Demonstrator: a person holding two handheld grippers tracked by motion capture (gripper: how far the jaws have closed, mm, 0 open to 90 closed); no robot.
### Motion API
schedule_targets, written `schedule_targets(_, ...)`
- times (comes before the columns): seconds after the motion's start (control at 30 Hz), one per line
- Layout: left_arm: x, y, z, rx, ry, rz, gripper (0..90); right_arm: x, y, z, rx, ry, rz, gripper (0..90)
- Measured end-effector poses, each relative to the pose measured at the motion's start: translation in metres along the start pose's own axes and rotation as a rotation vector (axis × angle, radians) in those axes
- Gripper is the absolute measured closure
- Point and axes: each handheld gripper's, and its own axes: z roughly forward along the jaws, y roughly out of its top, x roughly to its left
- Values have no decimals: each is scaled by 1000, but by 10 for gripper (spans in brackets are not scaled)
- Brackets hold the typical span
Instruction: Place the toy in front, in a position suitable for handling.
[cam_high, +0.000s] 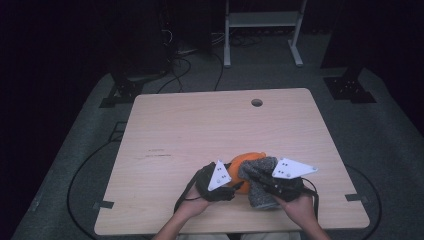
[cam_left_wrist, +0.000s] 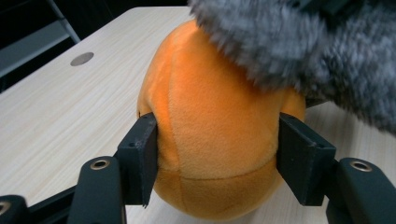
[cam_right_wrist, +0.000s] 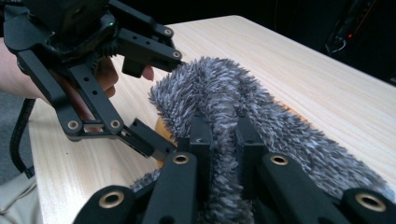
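Observation:
An orange plush toy (cam_high: 243, 159) (cam_left_wrist: 210, 135) lies near the front edge of the wooden table (cam_high: 200, 125). A grey fuzzy cloth (cam_high: 260, 192) (cam_right_wrist: 280, 126) is draped over its right side. My left gripper (cam_high: 237, 185) (cam_left_wrist: 217, 154) is shut on the orange plush, one pad pressing into each flank. My right gripper (cam_high: 248, 172) (cam_right_wrist: 224, 135) is shut on a raised fold of the grey cloth. In the right gripper view the left gripper (cam_right_wrist: 159, 102) stands close at the left, and a sliver of orange shows under the cloth.
A round hole (cam_high: 256, 102) (cam_left_wrist: 81, 59) sits near the table's far edge. Bare wood stretches behind and left of the plush. Beyond the table stand a white frame (cam_high: 262, 20) and dark stands, with cables on the grey floor.

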Motion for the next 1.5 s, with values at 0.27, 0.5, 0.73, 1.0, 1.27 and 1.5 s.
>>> schedule_targets(0.27,-6,2,1,-1,-5,83,361,-2,-1,-6,-18,-3,8,803)
schedule_targets(0.5,2,0,4,-33,-40,-62,270,0,0,-2,14,5,19,802)
schedule_targets(0.73,-3,-1,1,-36,-18,8,361,-4,2,-4,26,-38,13,805)
schedule_targets(1.0,-4,5,5,-59,-38,-77,337,-12,6,-13,26,-55,23,804)
schedule_targets(1.27,-15,2,2,-30,-15,130,385,-7,11,-9,57,-18,16,805)
schedule_targets(1.5,-5,7,5,-35,-46,-69,243,-5,8,-7,56,-12,34,805)
